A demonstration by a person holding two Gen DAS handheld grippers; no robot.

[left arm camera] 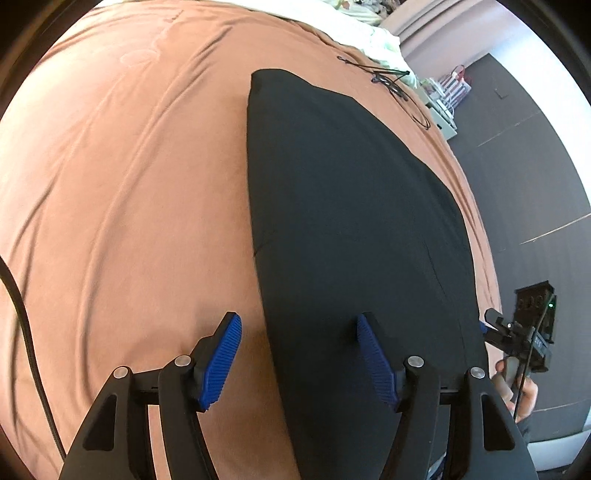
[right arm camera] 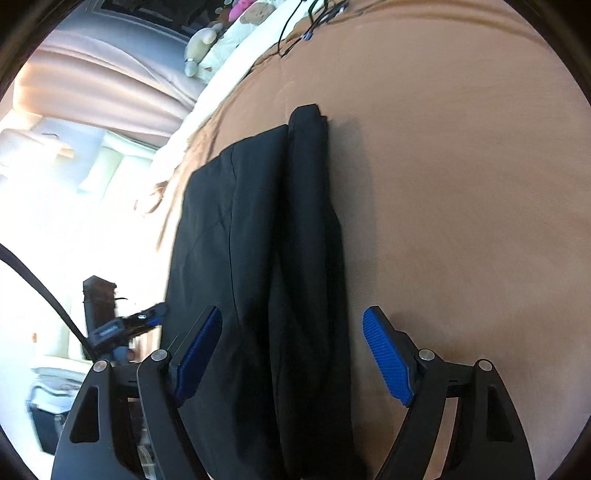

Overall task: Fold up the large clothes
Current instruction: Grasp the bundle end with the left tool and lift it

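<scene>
A black garment (left arm camera: pixel 351 221) lies flat on a brown bed sheet (left arm camera: pixel 129 184), folded lengthwise into a long strip. In the right wrist view the garment (right arm camera: pixel 258 240) shows a folded-over layer along its right side. My left gripper (left arm camera: pixel 299 325) is open, its blue pads straddling the garment's left edge at the near end, holding nothing. My right gripper (right arm camera: pixel 291 325) is open over the garment's other end, one pad on each side of the folded part. The right gripper also shows at the right edge of the left wrist view (left arm camera: pixel 495 325).
Black cables (left arm camera: pixel 391 85) lie on the sheet beyond the garment's far end. White bedding (left arm camera: pixel 369 33) sits at the head of the bed. The bed's edge runs close to the garment's right side, with dark floor (left arm camera: pixel 535 184) beyond. A black cord (left arm camera: pixel 26 332) hangs at left.
</scene>
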